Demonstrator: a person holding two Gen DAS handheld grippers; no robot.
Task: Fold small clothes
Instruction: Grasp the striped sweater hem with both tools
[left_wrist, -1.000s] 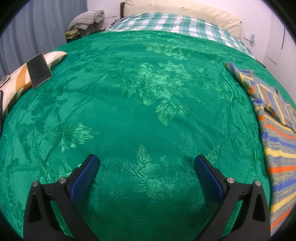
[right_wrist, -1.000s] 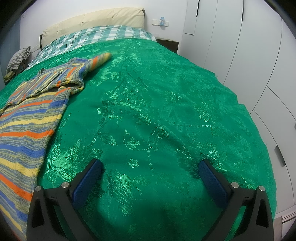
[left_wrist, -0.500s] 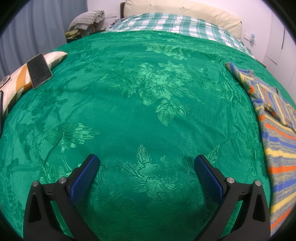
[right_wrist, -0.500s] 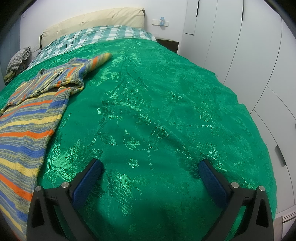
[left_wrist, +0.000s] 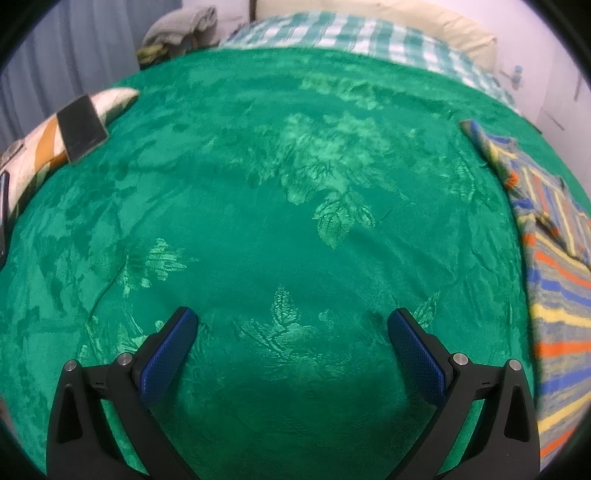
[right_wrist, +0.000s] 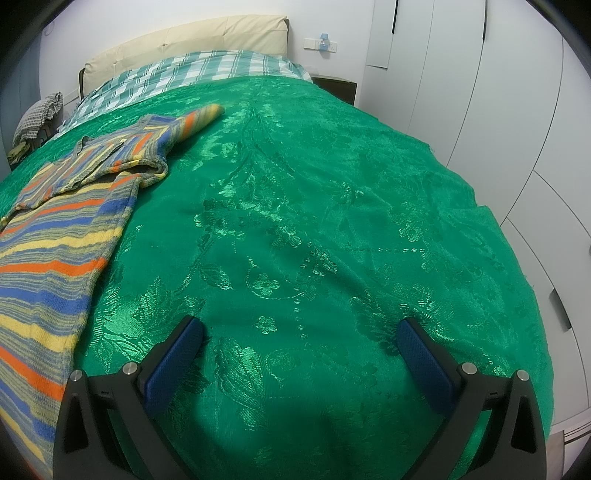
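We see a shiny emerald-green bedspread (right_wrist: 332, 206) woven with a paler tone-on-tone pattern of leaves and flowers. On it lies a knitted striped garment (right_wrist: 55, 251) in bands of orange, blue, yellow and grey (the stripes run in several directions near its collar). Beyond it we find a green-and-white checked sheet (right_wrist: 207, 70) and a plain cream padded headboard (right_wrist: 184, 40). Our left gripper (left_wrist: 291, 332) and right gripper (right_wrist: 301, 339) have black frames with textured royal-blue pads (right_wrist: 173, 365). At the left edge sits a cream cushion with orange-brown stripes (left_wrist: 40, 147), carrying a flat black rectangle (left_wrist: 81, 127). The wardrobe doors (right_wrist: 498, 92) are white.
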